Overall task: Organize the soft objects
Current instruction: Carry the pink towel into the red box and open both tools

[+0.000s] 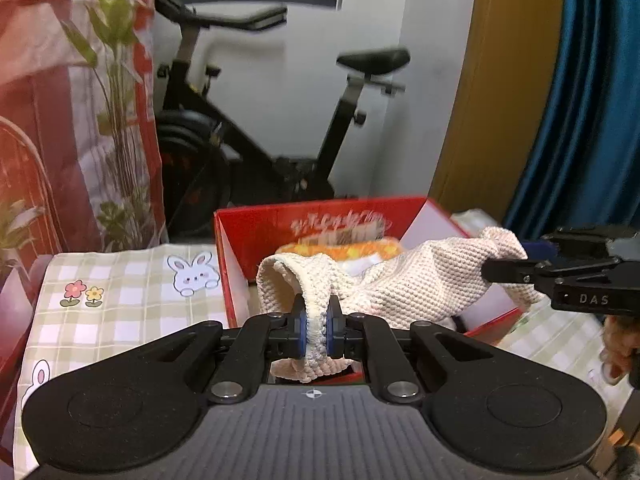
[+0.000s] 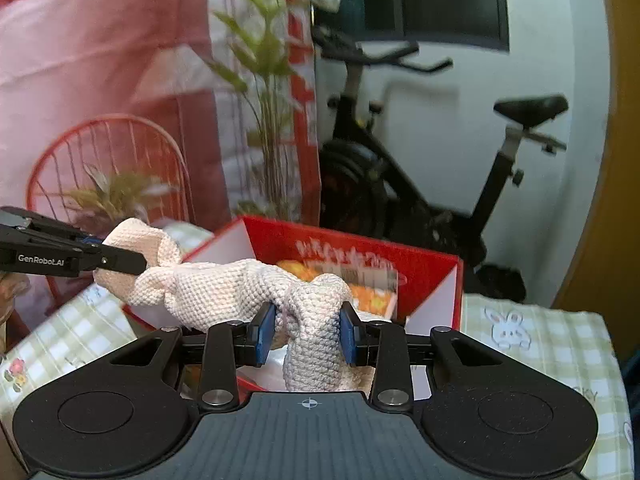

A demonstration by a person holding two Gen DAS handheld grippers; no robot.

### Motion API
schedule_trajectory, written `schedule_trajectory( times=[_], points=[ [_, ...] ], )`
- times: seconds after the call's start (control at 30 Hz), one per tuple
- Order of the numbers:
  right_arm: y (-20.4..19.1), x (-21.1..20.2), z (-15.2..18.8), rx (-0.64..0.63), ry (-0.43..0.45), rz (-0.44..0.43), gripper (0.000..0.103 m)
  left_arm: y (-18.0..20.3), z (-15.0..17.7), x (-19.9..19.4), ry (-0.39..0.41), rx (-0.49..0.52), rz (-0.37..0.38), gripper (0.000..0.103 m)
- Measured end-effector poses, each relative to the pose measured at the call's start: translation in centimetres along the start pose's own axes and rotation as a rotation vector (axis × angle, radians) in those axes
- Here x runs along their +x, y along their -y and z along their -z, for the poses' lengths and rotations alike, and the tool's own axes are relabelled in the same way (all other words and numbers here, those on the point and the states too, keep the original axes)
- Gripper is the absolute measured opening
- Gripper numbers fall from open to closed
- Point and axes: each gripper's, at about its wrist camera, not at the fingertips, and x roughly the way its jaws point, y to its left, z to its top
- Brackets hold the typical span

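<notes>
A cream knitted cloth (image 1: pixel 408 280) hangs stretched between both grippers above an open red box (image 1: pixel 256 232). My left gripper (image 1: pixel 316 330) is shut on one thin edge of the cloth. In the right wrist view my right gripper (image 2: pixel 307 334) is shut on a thicker bunched end of the same cloth (image 2: pixel 224 292). The right gripper (image 1: pixel 516 270) also shows at the right edge of the left wrist view, and the left gripper (image 2: pixel 120 258) at the left of the right wrist view. An orange and white soft item (image 1: pixel 360 250) lies inside the box.
The red box (image 2: pixel 424 264) stands on a table with a green checked cloth with rabbit prints (image 1: pixel 132 300). Behind are an exercise bike (image 1: pixel 280 140), a plant (image 1: pixel 116 120), a red wire chair (image 2: pixel 108 160) and a blue curtain (image 1: pixel 580 100). A furry brown item (image 1: pixel 620 348) sits at right.
</notes>
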Motion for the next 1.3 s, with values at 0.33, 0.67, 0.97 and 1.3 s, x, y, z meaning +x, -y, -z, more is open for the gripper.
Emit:
schedule_trajectory(
  times=[0.33, 0.67, 0.97, 1.3],
  points=[
    [0.6, 5.7, 0.9, -0.006, -0.192, -0.005, 0.031, 0.9, 0.3, 5.7, -0.142, 0.021, 0.005, 0.010],
    [2.2, 8.1, 1.9, 0.056, -0.259, 0.020, 0.031, 0.9, 0.7, 7.6, -0.194, 0.019, -0.024, 0.010],
    [2.5, 7.4, 2.3, 0.078, -0.211, 0.051, 0.045, 0.8, 0.3, 6.7, -0.145, 0.023, -0.026, 0.049],
    [0.7, 4.1, 2.0, 0.012, -0.077, 0.064, 0.088, 1.8, 0.0, 2.5, -0.003, 0.053, -0.070, 0.098]
  ],
)
